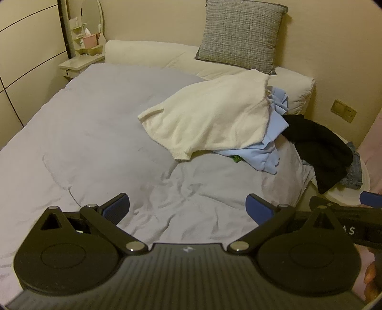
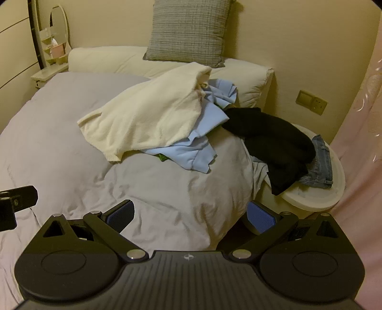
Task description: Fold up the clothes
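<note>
A home bedroom is shown: a bed [image 1: 95, 133] spread with a grey duvet, a checked cushion [image 1: 241, 33] propped against the wall, a dressing table [image 1: 78, 64] with an oval mirror [image 1: 92, 16], clothes heaped [image 2: 152, 119] on the covers.

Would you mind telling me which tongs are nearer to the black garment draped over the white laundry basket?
Right. The right tongs, open, hover near the bed's corner beside the white laundry basket holding the black garment; the left tongs, open, sit further left.
</note>
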{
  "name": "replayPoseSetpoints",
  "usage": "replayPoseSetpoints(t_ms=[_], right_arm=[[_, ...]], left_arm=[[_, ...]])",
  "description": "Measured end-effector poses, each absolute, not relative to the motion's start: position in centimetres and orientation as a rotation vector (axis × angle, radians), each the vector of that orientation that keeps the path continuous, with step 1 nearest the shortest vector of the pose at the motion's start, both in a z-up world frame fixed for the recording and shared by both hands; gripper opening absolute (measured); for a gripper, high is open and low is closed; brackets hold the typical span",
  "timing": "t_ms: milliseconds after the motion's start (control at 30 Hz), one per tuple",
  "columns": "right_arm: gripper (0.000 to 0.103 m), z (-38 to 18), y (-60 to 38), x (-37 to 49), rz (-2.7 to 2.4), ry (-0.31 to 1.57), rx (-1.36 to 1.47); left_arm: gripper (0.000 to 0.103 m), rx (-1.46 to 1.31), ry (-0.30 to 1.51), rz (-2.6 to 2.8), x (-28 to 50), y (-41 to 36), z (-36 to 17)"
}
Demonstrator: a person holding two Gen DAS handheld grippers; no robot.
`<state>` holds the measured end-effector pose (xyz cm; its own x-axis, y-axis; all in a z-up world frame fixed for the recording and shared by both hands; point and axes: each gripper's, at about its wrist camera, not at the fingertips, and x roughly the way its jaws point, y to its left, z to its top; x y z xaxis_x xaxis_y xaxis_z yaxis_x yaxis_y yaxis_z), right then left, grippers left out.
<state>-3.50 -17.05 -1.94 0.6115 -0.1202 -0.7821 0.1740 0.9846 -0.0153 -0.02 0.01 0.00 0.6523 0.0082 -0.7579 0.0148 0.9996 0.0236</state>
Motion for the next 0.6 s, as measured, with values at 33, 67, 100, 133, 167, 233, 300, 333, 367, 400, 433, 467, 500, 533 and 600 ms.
replayPoseSetpoints(t_ms=[33,67,100,133,167,233,300,333,367,400,433,467,500,533,600], right_arm=[[0.103,-1.9,-17.1,-3.5,-0.169,0.898,0.064],[0.103,-1.9,-17.2,-3.5,-0.168,0.898,0.064],[0.103,-1.8,-17.2,-3.5,-0.168,0.899,0.064],[0.103,-1.8,-17.3,-3.4,-0.167,0.899,0.063],[0.103,-1.8,-17.3,-3.4,-0.166,0.9,0.063],[0.103,-1.7,-17.4,-3.4,-0.165,0.901,0.063],[0.103,-1.6,-17.5,-3.4,-0.163,0.901,0.062],[0.103,-1.6,-17.6,-3.3,-0.162,0.902,0.062],[0.103,-1.6,-17.6,-3.3,-0.162,0.902,0.062],[0.103,-1.7,-17.6,-3.2,-0.161,0.902,0.061],[0.103,-1.8,-17.7,-3.2,-0.161,0.902,0.06],[0.103,-1.7,-17.6,-3.2,-0.162,0.901,0.06],[0.103,-1.7,-17.4,-3.2,-0.166,0.901,0.061],[0.103,-1.7,-17.3,-3.2,-0.168,0.901,0.061],[0.103,-1.7,-17.3,-3.2,-0.171,0.902,0.059]], left_arm=[[0.103,0.027,0.864,-0.001,0.0,0.1,0.0],[0.103,0.025,0.869,0.002,0.0,0.1,-0.1],[0.103,0.023,0.873,0.005,0.0,0.1,-0.1],[0.103,0.039,0.895,0.006,0.6,-0.3,0.0],[0.103,0.038,0.898,0.001,0.8,-0.2,0.1],[0.103,0.033,0.896,-0.006,1.0,0.1,0.2],[0.103,0.025,0.886,-0.011,1.1,0.6,0.2],[0.103,0.031,0.868,-0.004,0.7,0.3,0.2],[0.103,0.03,0.867,-0.005,0.5,0.2,0.0],[0.103,0.029,0.865,-0.006,0.4,0.1,-0.2],[0.103,0.028,0.866,-0.004,0.5,0.2,-0.2],[0.103,0.028,0.867,-0.004,0.5,0.2,-0.3],[0.103,0.027,0.869,-0.004,0.5,0.3,-0.3],[0.103,0.027,0.871,-0.004,0.5,0.3,-0.3],[0.103,0.025,0.876,-0.004,0.5,0.4,-0.4]])
